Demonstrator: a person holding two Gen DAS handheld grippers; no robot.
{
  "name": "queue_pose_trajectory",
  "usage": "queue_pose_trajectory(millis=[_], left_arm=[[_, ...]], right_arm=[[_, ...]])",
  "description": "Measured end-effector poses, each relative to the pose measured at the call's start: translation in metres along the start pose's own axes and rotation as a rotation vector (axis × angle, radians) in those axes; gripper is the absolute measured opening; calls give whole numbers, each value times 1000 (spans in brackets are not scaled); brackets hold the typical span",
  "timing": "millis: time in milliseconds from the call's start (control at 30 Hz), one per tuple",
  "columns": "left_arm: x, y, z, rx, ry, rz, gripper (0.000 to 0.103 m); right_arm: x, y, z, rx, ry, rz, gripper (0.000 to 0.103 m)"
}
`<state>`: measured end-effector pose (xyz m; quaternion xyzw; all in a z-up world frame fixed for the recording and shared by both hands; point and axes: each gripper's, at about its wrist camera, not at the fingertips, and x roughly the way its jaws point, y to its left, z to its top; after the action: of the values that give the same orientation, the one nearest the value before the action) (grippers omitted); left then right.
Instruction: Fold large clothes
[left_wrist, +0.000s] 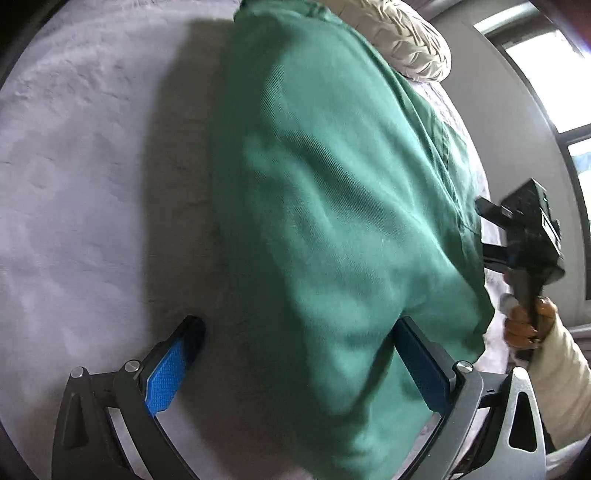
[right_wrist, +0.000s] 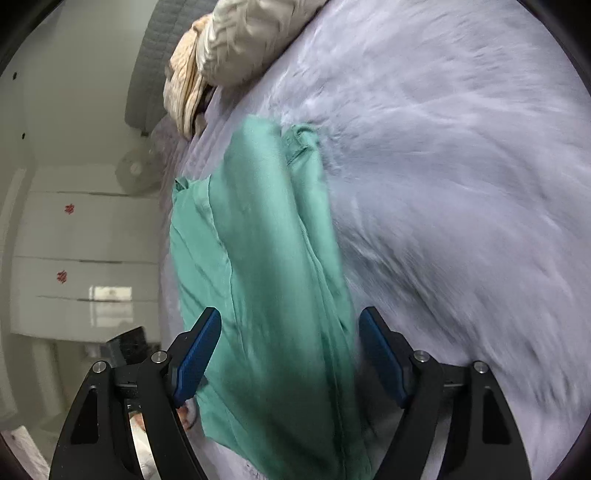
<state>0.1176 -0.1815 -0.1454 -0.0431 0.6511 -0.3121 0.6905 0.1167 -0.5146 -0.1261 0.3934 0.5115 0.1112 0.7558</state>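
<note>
Both the left tongs (left_wrist: 295, 354) and right tongs (right_wrist: 290, 354) gape wide over the green garment (right_wrist: 258, 258) on the bed (right_wrist: 461, 184), gripping nothing.

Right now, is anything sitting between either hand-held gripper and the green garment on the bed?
Nothing visible. The green garment already lies between the open fingers of the left hand-held gripper, and likewise under the open right hand-held gripper. The cream bundle sits beyond its far end, out of the way.
</note>
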Motion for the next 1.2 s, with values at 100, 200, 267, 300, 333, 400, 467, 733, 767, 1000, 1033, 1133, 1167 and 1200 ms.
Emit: queue_pose_trajectory(millis=[100, 200, 267, 300, 333, 400, 467, 733, 767, 1000, 1033, 1133, 1167, 1200], left_arm=[[10, -7, 4, 3, -3, -13, 103], [19, -15, 6, 13, 11, 2, 103], [21, -21, 7, 23, 10, 9, 101], [17, -26, 6, 40, -5, -2, 84], [15, -31, 7, 55, -10, -1, 77], [5, -40, 5, 91, -37, 7, 65], [-4, -43, 4, 104, -51, -6, 54], [-64, -43, -10, 138, -76, -109, 46], [-73, -40, -17, 143, -74, -115, 46], [-130, 4, -61, 170, -22, -97, 46], [-136, 12, -72, 170, -6, -88, 46], [-145, 35, -103, 152, 31, -65, 46], [-146, 42, -111, 141, 42, -60, 46], [-145, 54, -124, 123, 60, -50, 46]], right_arm=[[23, 6, 15, -26, 34, 29, 82], [37, 9, 22, -24, 42, 30, 82], [40, 9, 24, -1, 35, 28, 79], [40, 10, 25, 4, 30, 28, 61], [41, 10, 24, 15, 29, 30, 49], [39, 9, 20, 38, 13, 73, 27], [34, 12, 14, 52, -16, 129, 23], [23, 64, -19, 41, -77, 231, 22], [24, 70, -24, 40, -77, 233, 22], [40, 109, -87, 57, -46, 251, 22], [49, 114, -102, 65, -35, 253, 22], [74, 121, -130, 99, -11, 259, 22], [84, 122, -142, 115, -1, 261, 22], [97, 121, -156, 133, 12, 261, 22]])
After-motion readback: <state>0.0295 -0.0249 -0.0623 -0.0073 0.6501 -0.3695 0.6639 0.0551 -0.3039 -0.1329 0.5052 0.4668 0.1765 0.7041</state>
